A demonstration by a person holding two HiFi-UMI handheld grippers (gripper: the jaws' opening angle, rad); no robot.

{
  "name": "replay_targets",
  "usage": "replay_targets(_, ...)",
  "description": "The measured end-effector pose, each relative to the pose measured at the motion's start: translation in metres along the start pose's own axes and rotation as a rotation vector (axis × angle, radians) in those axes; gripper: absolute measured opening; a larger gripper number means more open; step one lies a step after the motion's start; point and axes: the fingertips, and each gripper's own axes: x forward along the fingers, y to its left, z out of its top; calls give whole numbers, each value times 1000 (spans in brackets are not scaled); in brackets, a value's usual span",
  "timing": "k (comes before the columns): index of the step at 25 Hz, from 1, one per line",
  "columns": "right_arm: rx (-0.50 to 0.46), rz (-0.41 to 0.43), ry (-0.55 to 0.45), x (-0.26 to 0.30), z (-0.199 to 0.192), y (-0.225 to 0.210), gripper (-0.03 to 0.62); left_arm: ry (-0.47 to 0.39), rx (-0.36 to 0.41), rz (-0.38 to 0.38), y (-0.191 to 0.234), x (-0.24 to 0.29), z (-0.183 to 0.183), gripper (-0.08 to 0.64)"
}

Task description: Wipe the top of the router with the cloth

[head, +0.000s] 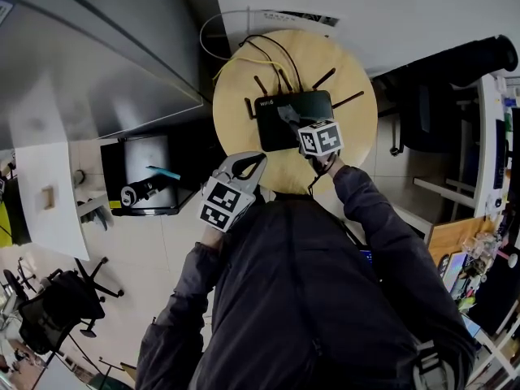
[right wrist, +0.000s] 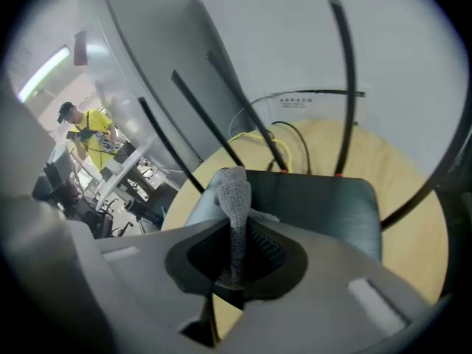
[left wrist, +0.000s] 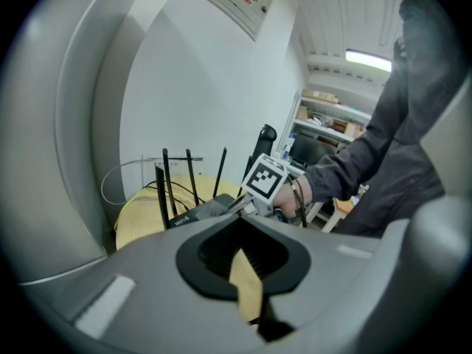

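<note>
The round pale wooden surface (head: pixel 357 80) carries the flat black router with thin antennas (head: pixel 272 132), its long axis running left to right. It lies just ahead of the right hand-held gripper (head: pixel 299 126), which is clamped on a small grey knitted cloth (right wrist: pixel 234 190) over the router's top — contact unclear. The left hand-held gripper (head: pixel 246 167), jaws together on nothing, hangs at the near rim.

Router (head: pixel 272 132) on table (head: pixel 357 128) (near centre) — cloth (head: pixel 288 114) on router top; left gripper (head: pixel 250 166) at table's near edge.
</note>
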Motion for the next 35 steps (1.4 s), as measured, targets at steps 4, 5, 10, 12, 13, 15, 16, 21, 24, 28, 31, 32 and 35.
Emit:
replay_targets(4,-34,63,32,25,-2,48,32,-4,0,7,2,-4,1,0)
replay_targets(5,-41,72,39,30,-2,57,32,-4,-1,9,3,-5,0,0)
replay_targets(10,-63,89,76,47,-9,77,32,-4,-9,29,7,-11,-6,0)
replay_targets(12,-60,79,89,47,-12,74,32,-12,-9,32,7,-13,-6,0)
replay_targets(13,-60,72,94,46,-13,71,32,-14,-10,30,7,-13,-6,0)
replay_targets(15,-68,57,99,42,-15,63,32,-12,-14,26,6,-13,-7,0)
replay_targets(16,-67,50,100,40,-16,57,32,-11,-14,23,6,-12,-7,0)
replay_targets(21,-30,8,88,24,-21,24,32,-18,-2,7,4,-6,-3,0)
replay_targets(24,-19,-25,82,12,-25,0,32,-19,5,-4,3,-3,-2,0)
replay_targets(28,20,-79,74,-6,-33,-36,32,-12,12,-18,1,-1,0,0)
replay_targets(31,62,-109,56,-19,-37,-63,32,-4,14,-25,1,0,1,0)
replay_targets(32,77,-117,50,-23,-38,-70,32,-4,14,-25,1,0,2,0)
replay_targets(35,129,-147,38,-35,-42,-92,32,-5,12,-20,3,-1,2,0)
